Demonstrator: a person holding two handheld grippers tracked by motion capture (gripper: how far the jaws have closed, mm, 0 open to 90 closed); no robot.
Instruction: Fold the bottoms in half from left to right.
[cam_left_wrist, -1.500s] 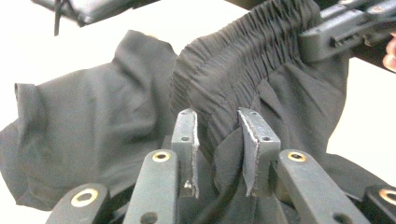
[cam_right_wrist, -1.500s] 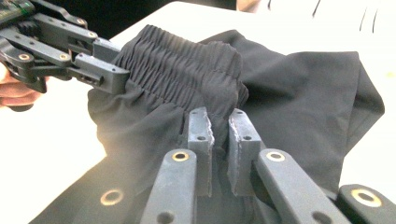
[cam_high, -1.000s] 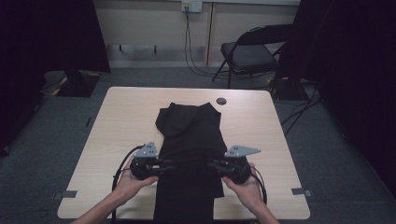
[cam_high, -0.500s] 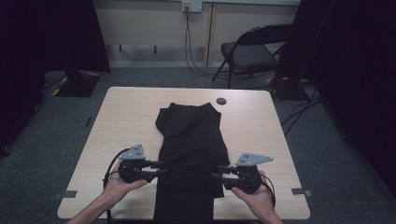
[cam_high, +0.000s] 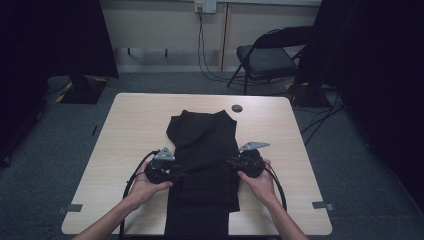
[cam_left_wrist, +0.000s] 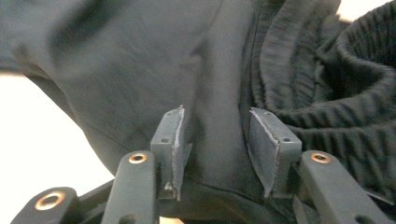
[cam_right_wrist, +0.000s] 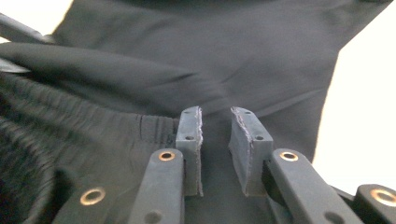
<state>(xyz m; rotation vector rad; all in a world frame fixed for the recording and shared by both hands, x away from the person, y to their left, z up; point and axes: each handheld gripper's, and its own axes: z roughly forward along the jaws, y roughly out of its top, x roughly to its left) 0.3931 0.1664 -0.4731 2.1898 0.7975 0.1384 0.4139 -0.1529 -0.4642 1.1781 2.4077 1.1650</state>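
Grippers at black trousers (cam_high: 205, 150) on table (cam_high: 130, 125).
You had left gripper (cam_left_wrist: 217, 142) opening, right gripper (cam_right_wrist: 215, 140) narrowing; fabric lay loose between both.

The surface (cam_high: 130, 130) was pale wood with rounded corners, standing on grey carpet. A black garment (cam_high: 202, 150) lay lengthwise down its middle, the near end reaching the front edge. A small dark round disc (cam_high: 237, 108) sat near the far edge, just beyond the garment.

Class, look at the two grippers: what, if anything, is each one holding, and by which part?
Nothing is clamped. The left gripper and right gripper both stand open around folds of the black garment.
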